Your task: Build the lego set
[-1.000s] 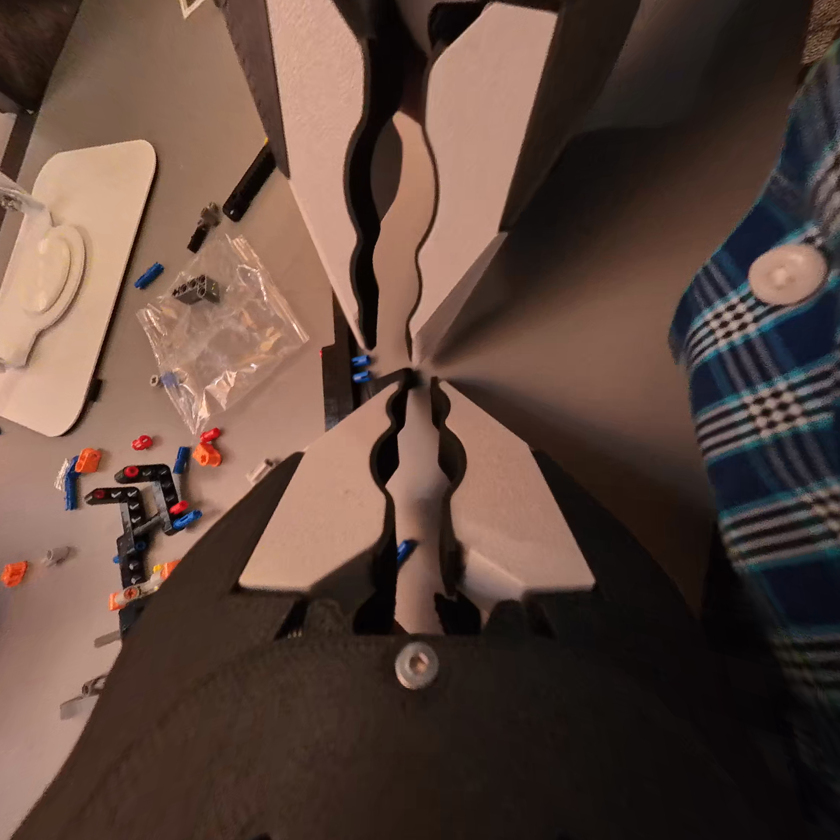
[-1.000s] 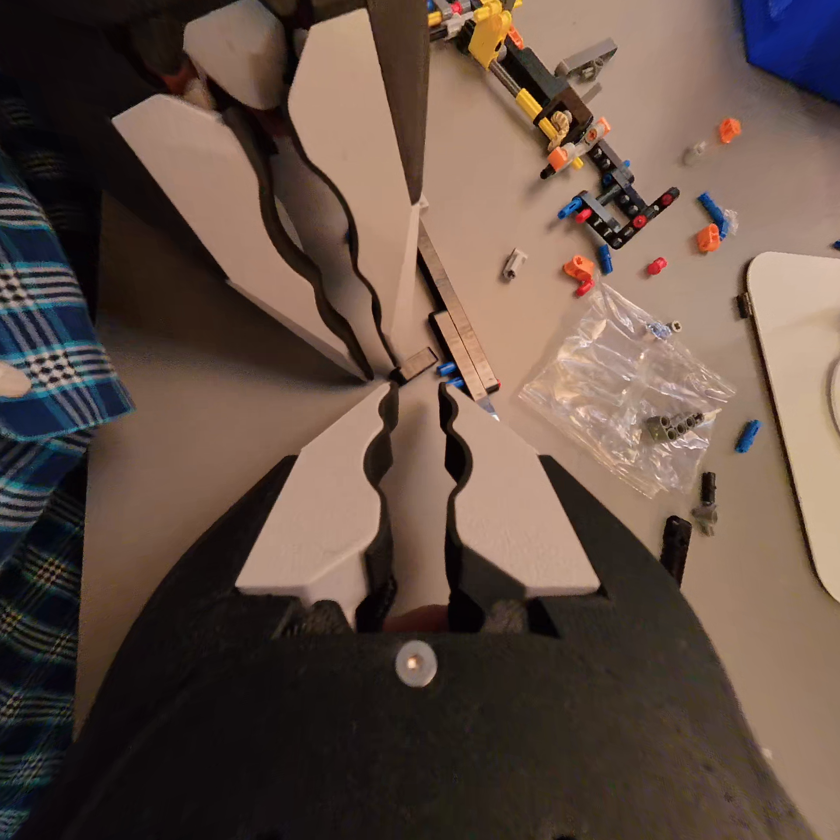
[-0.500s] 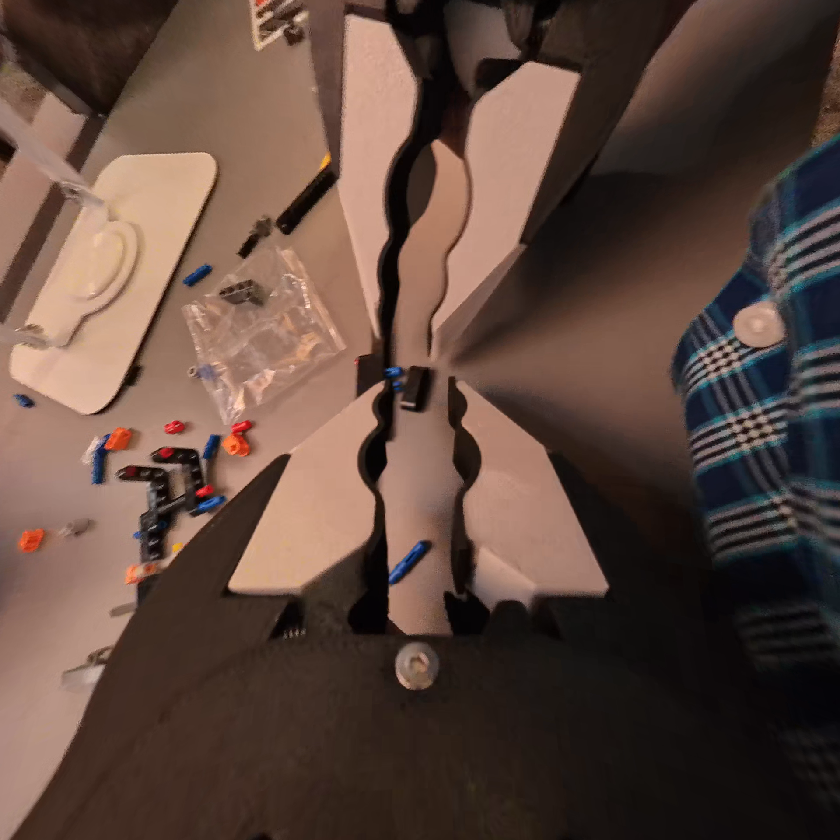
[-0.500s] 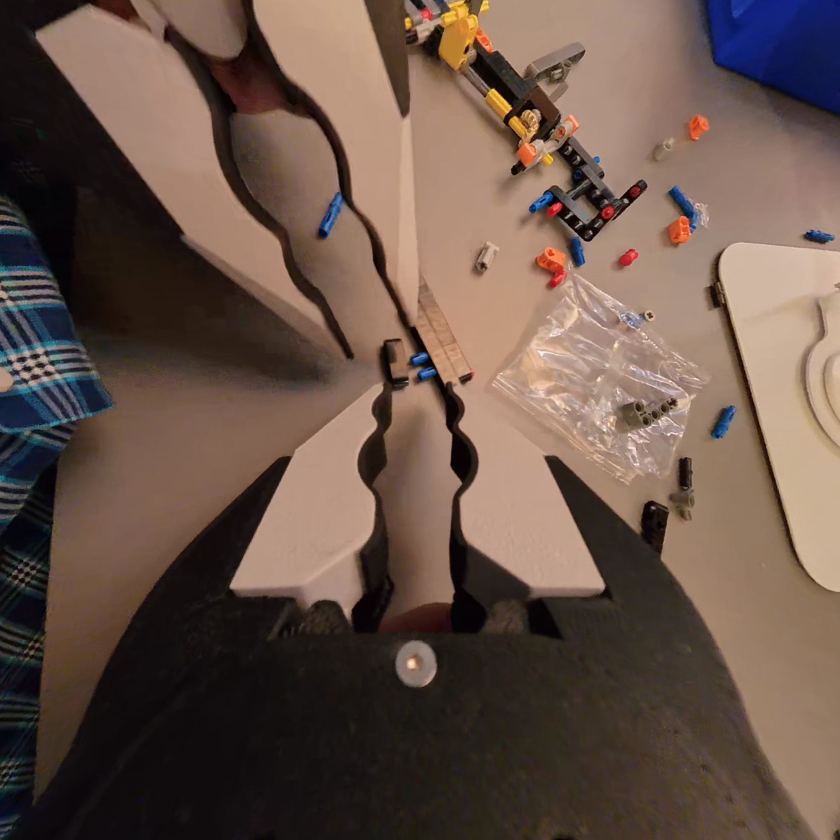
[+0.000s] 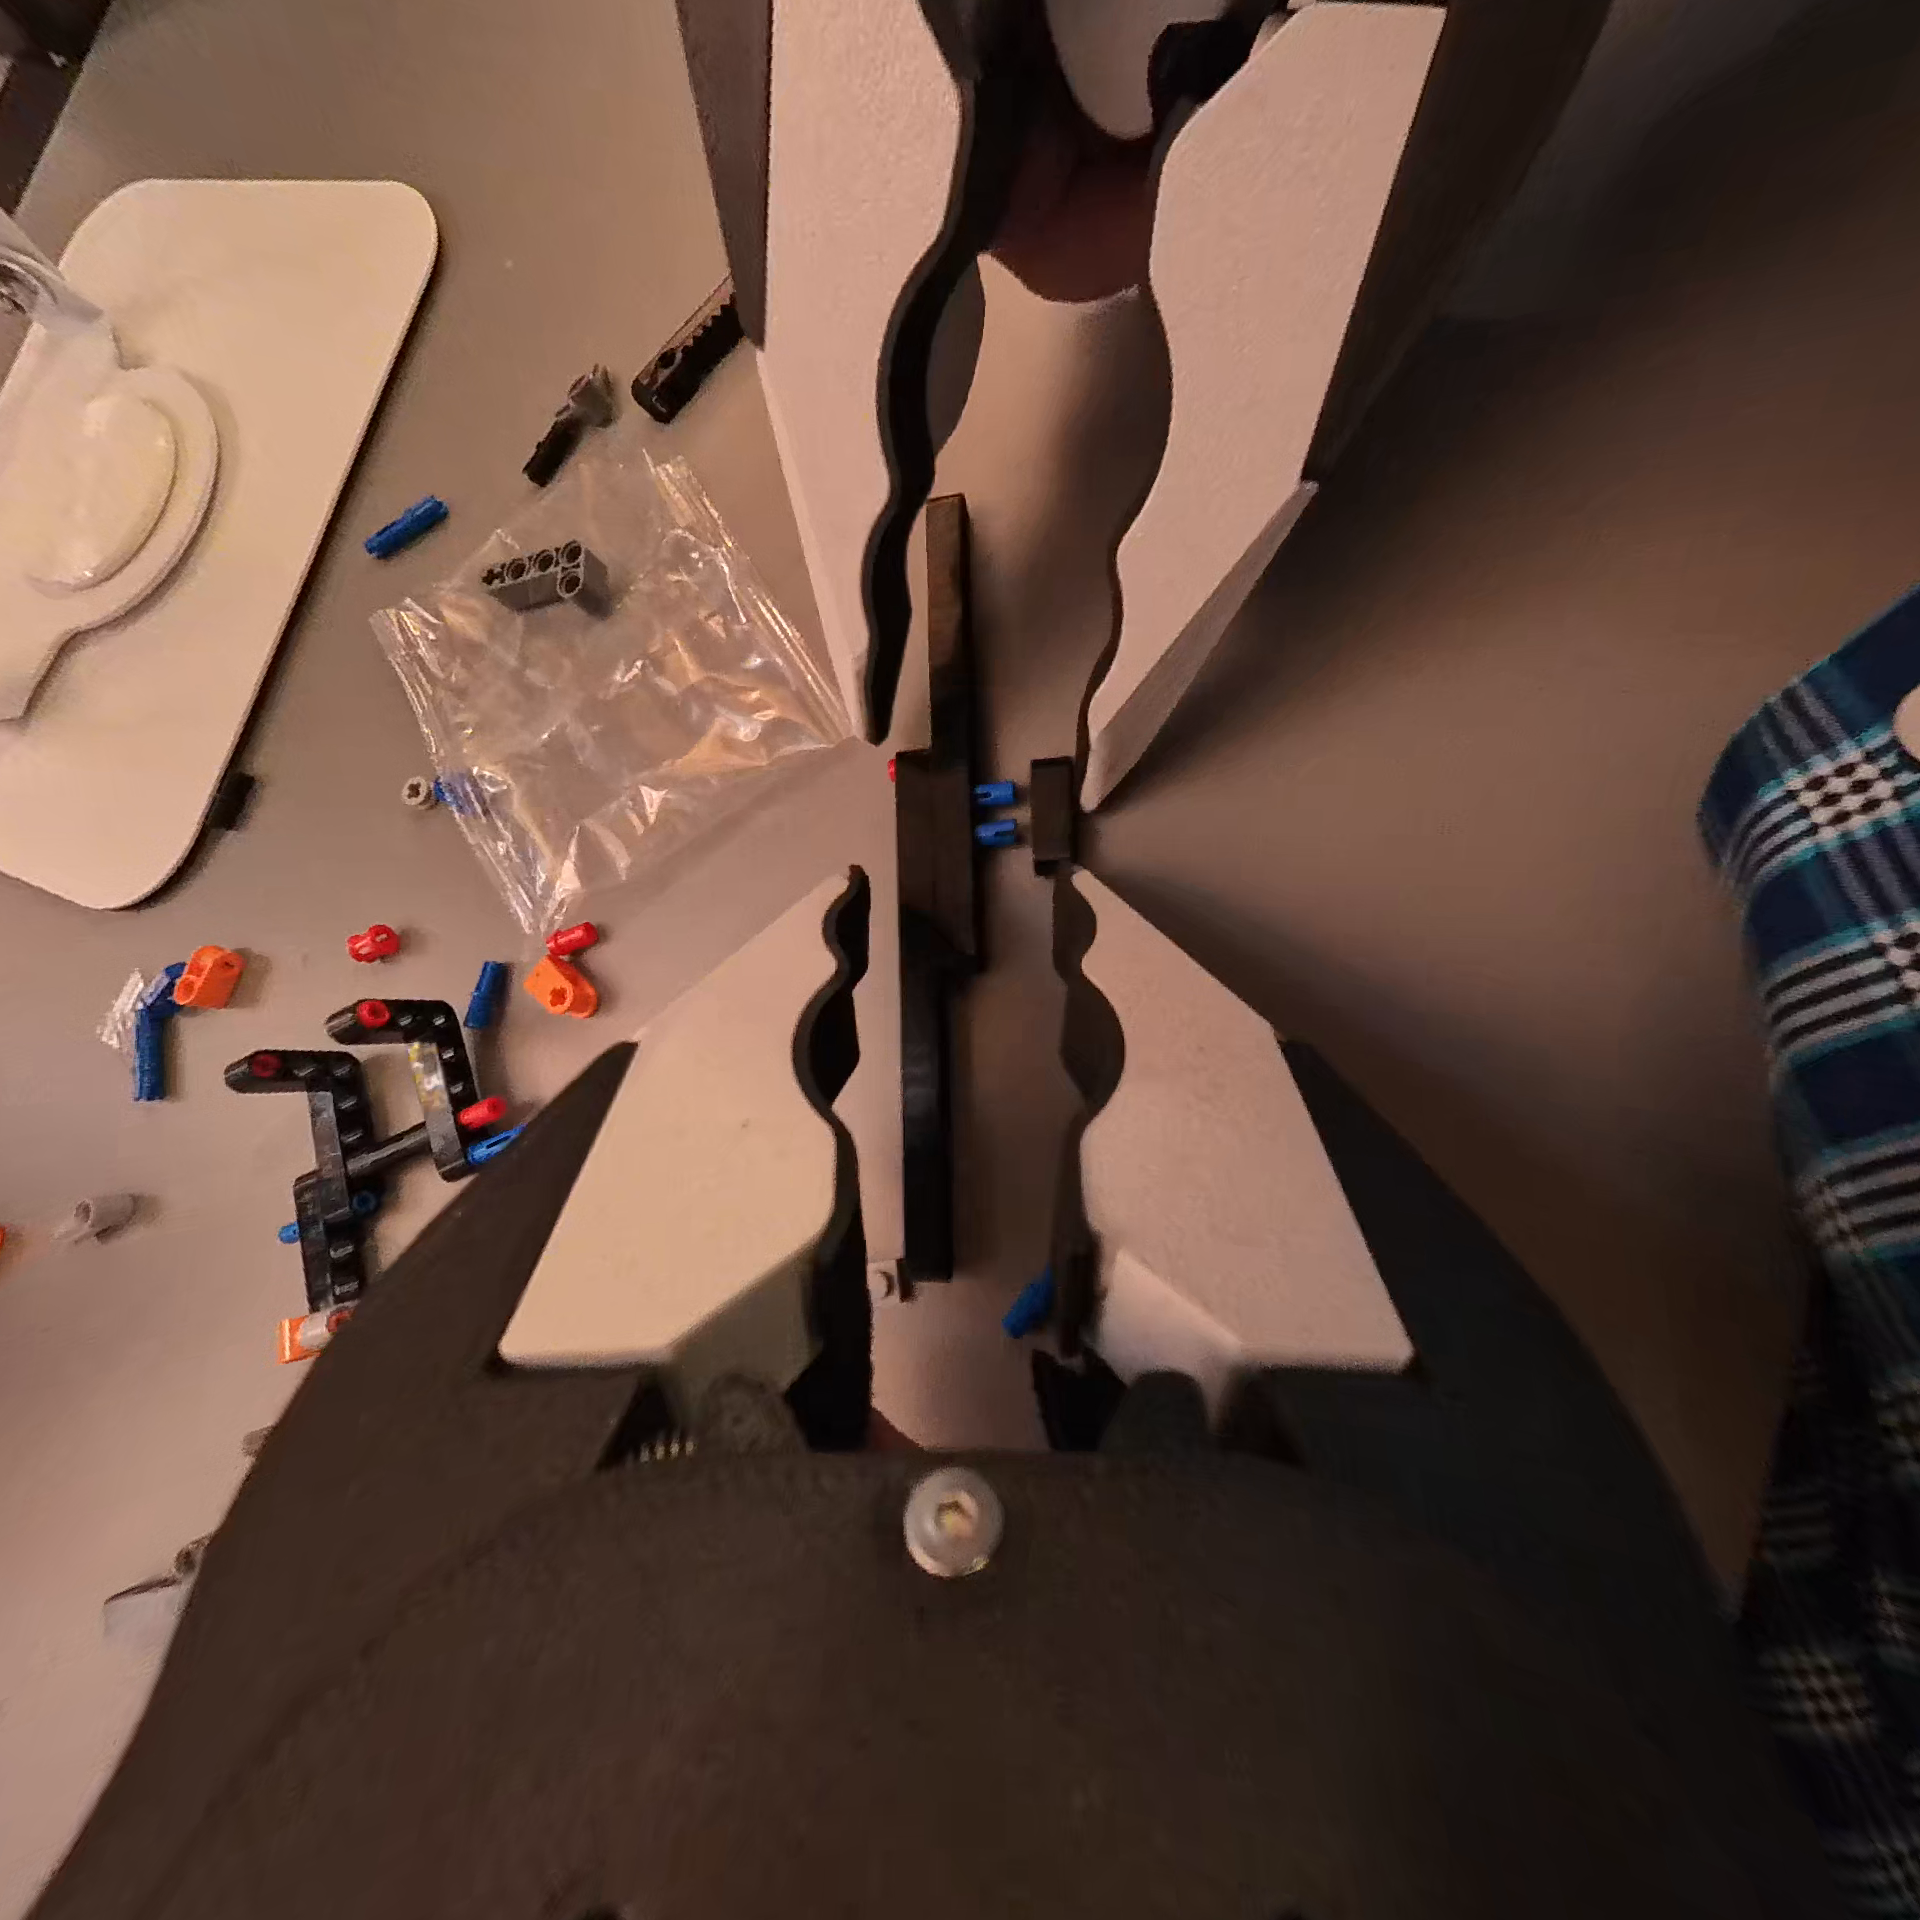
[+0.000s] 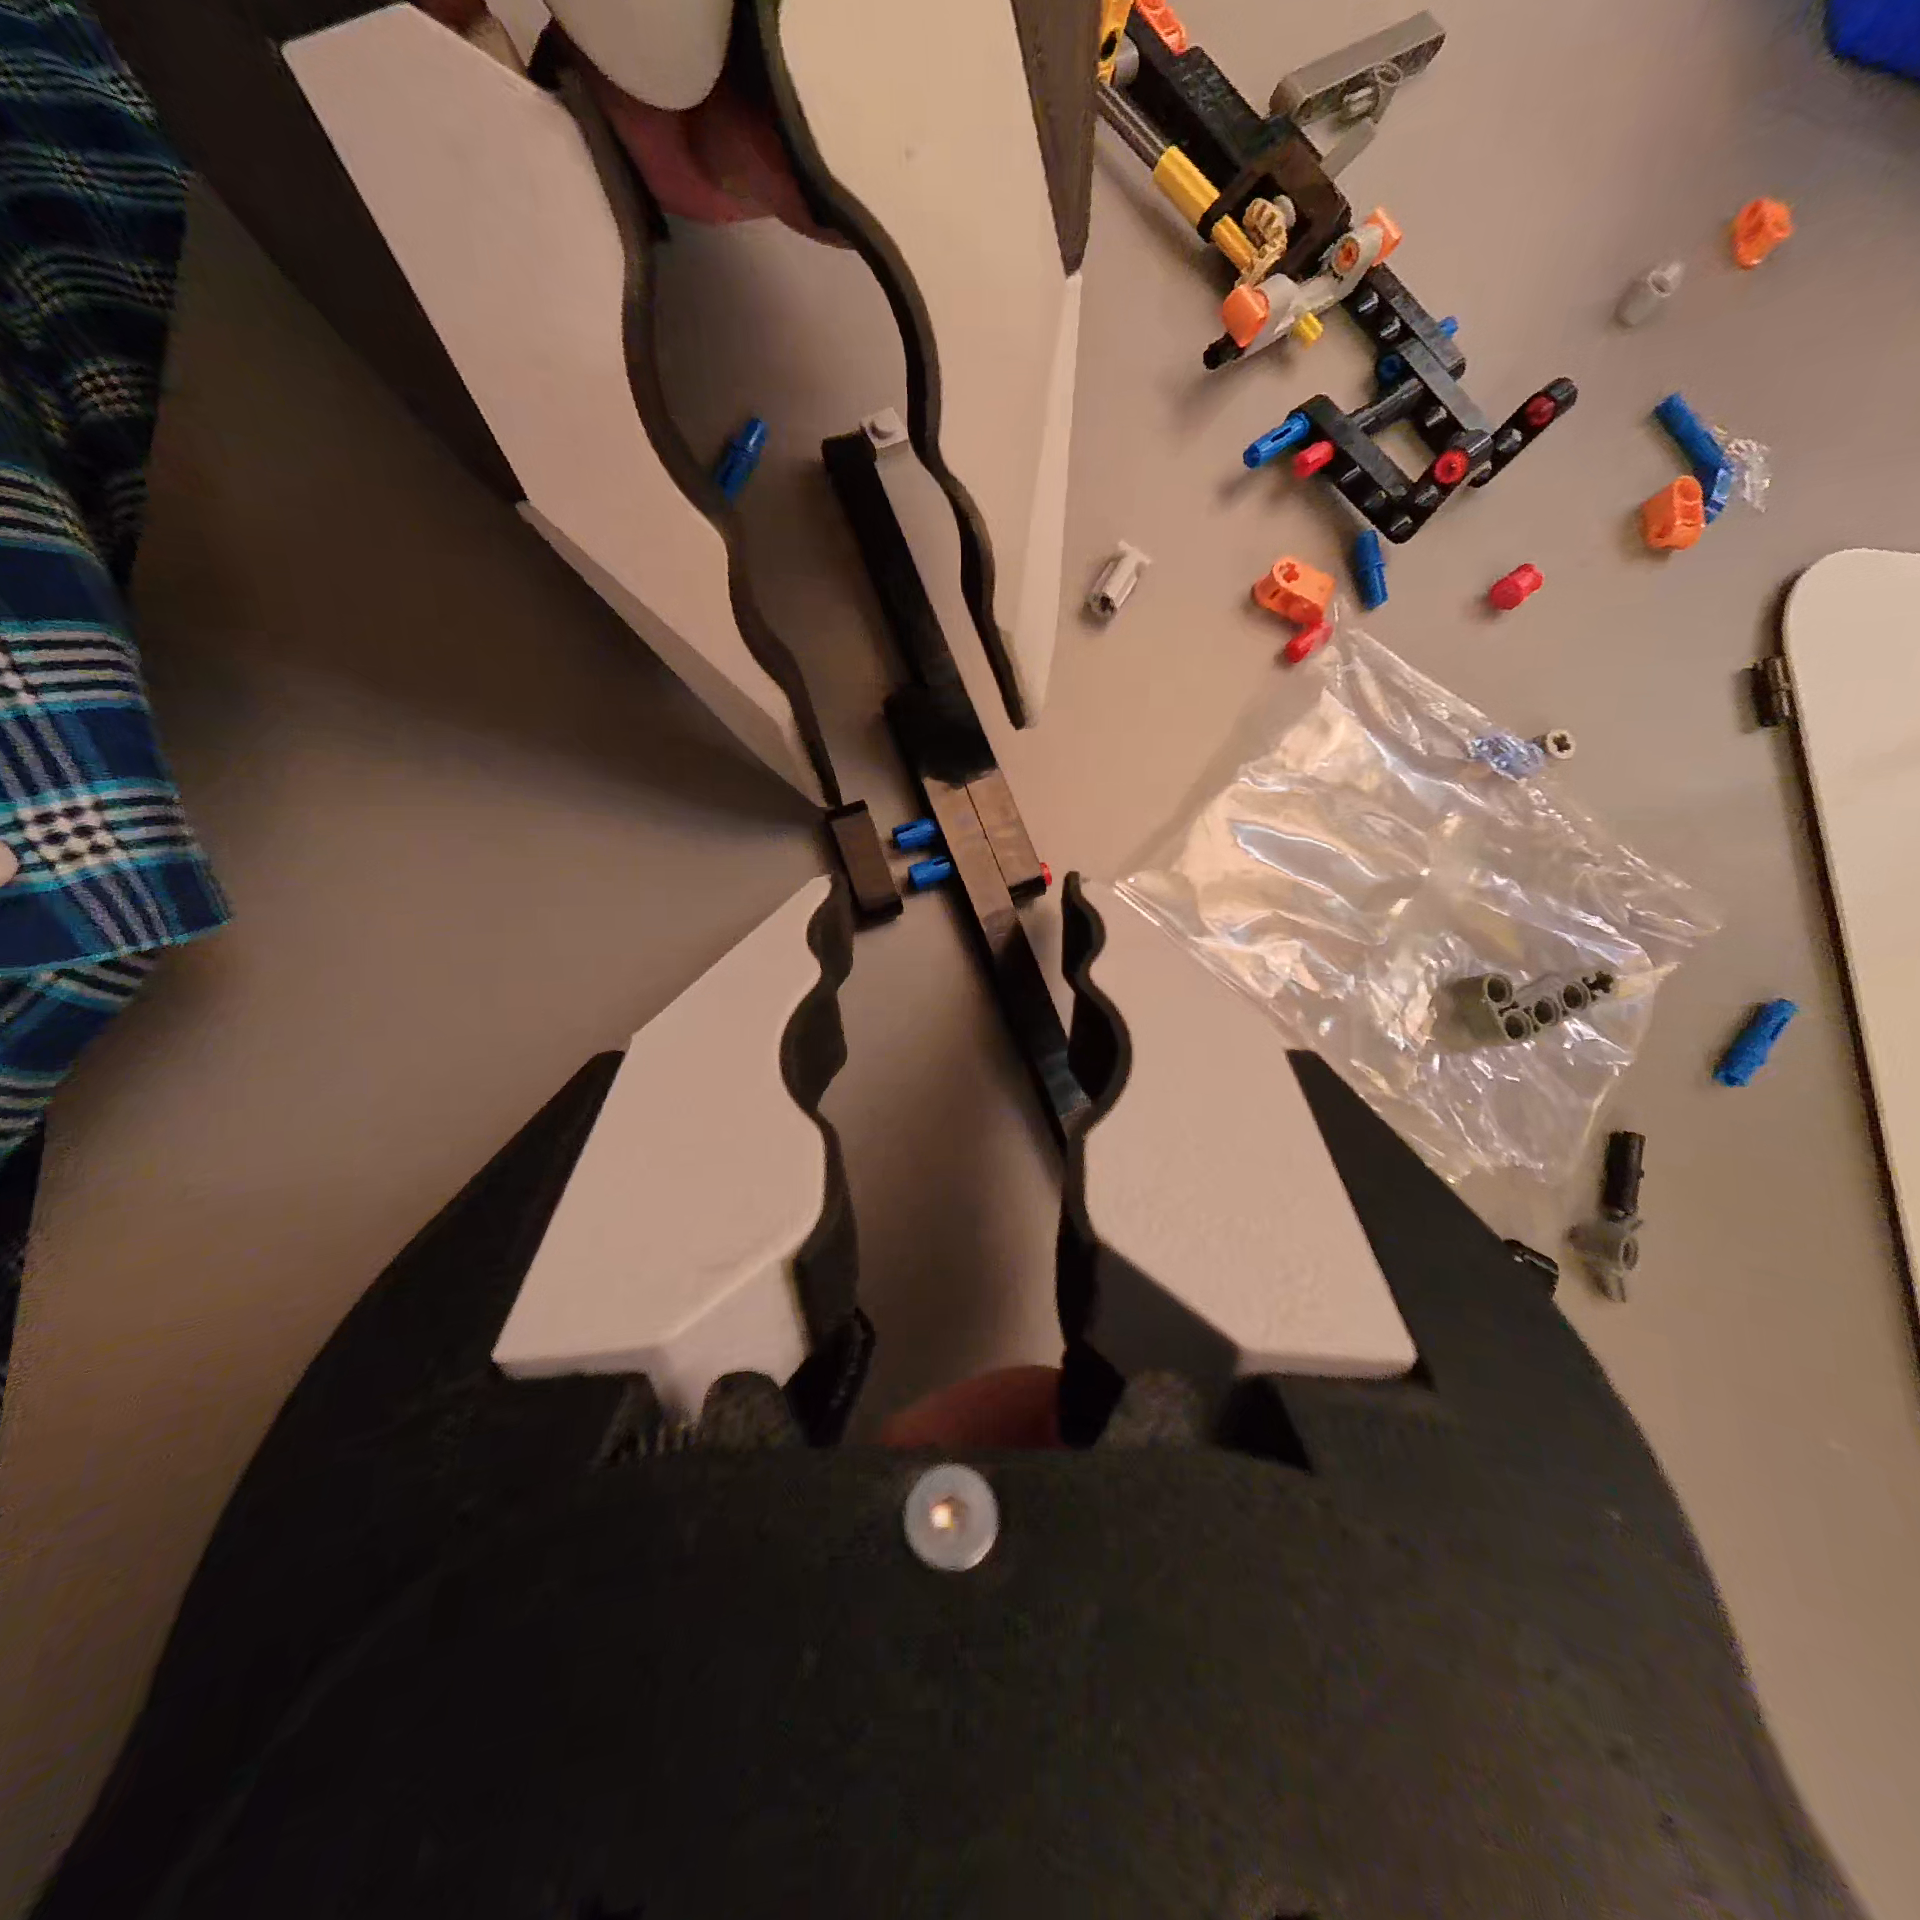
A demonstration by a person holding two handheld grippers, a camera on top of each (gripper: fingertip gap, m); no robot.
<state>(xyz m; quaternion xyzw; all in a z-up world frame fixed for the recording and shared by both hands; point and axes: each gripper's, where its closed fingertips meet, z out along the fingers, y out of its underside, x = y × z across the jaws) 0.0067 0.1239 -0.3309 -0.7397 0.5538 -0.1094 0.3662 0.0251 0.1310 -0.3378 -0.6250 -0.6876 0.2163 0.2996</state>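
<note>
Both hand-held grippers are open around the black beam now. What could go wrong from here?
The small black piece looks only partly seated on the two blue pins of the long black beam; a nudge may knock it off. A loose blue pin beside the beam could be swept away.

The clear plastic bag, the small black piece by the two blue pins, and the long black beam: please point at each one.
clear plastic bag (image 6: pixel 1392 894): right wrist view, its crumpled middle.
small black piece (image 5: pixel 1050 814): left wrist view, its top face.
long black beam (image 5: pixel 948 665): left wrist view, its upper half.
</note>
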